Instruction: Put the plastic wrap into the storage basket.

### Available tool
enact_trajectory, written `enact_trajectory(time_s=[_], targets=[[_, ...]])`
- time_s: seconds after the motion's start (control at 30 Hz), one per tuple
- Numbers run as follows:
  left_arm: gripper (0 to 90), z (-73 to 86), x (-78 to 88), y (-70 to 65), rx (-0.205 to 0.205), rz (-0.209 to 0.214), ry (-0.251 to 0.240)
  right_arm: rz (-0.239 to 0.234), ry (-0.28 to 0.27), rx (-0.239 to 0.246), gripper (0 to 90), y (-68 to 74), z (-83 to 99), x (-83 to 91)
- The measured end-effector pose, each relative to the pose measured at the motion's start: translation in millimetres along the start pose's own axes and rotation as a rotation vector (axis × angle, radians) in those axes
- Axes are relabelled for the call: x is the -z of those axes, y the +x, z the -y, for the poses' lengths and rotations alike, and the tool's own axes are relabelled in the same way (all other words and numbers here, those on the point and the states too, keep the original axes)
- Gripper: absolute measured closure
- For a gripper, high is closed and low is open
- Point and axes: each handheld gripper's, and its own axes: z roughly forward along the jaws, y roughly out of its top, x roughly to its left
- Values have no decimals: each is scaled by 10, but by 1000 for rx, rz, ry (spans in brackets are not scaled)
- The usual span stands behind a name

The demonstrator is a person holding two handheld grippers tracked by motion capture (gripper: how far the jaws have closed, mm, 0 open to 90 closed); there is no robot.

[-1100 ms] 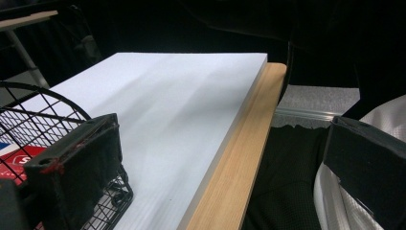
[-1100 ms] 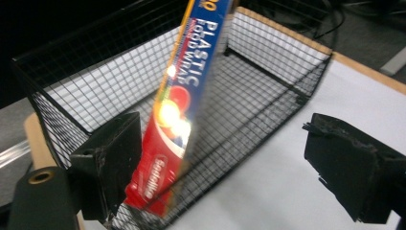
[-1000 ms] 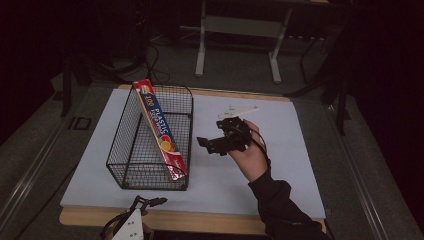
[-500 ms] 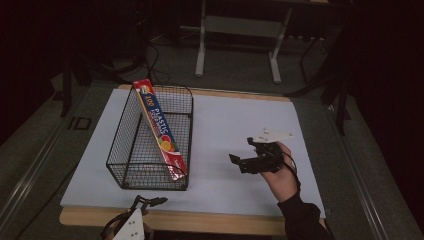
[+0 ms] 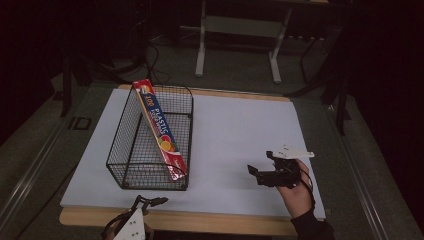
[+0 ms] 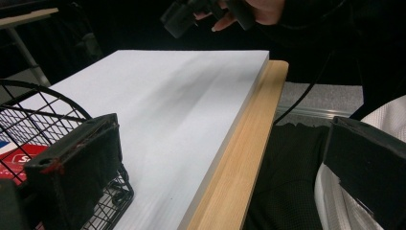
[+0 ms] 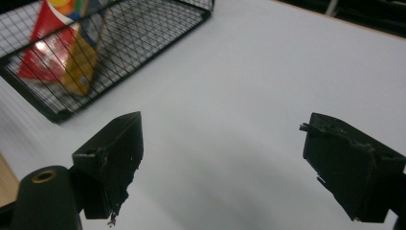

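Currently we list four items. Item one: wire basket (image 5: 150,145), on the left part of the white surface (image 5: 235,135). Item two: wrap box (image 5: 161,131), red with coloured print, inside the basket, leaning tilted along its right wall, one end up at the far rim and the other down at the near corner. Item three: right gripper (image 5: 264,172), held above the near right part of the surface, well apart from the basket; our right gripper view (image 7: 220,163) shows its jaws wide, with nothing between them but bare white board. Item four: left gripper (image 5: 145,205), low at the near wooden edge just in front of the basket; our left gripper view (image 6: 210,167) shows its jaws wide too, empty, one jaw close against the basket's mesh.

We judge the box is placed and the step in hand is clearing away. To do it well, we should keep both grippers spread, lift them clear of the mesh, and move the left one back off the edge without brushing the basket wire, so the box is not jarred from its lean.
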Motion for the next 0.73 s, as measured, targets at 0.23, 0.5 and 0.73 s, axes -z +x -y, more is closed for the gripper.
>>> enact_trajectory(time_s=[0.23,0.5,0.73], targets=[[0,-1,-4,3,0,4,1,20,-8,-20,137,-95,189,67],[0,-2,14,16,7,6,-7,55,-2,-36,141,-153,292,10],[0,-6,16,14,4,10,-8,72,16,-30,139,-164,337,-56]])
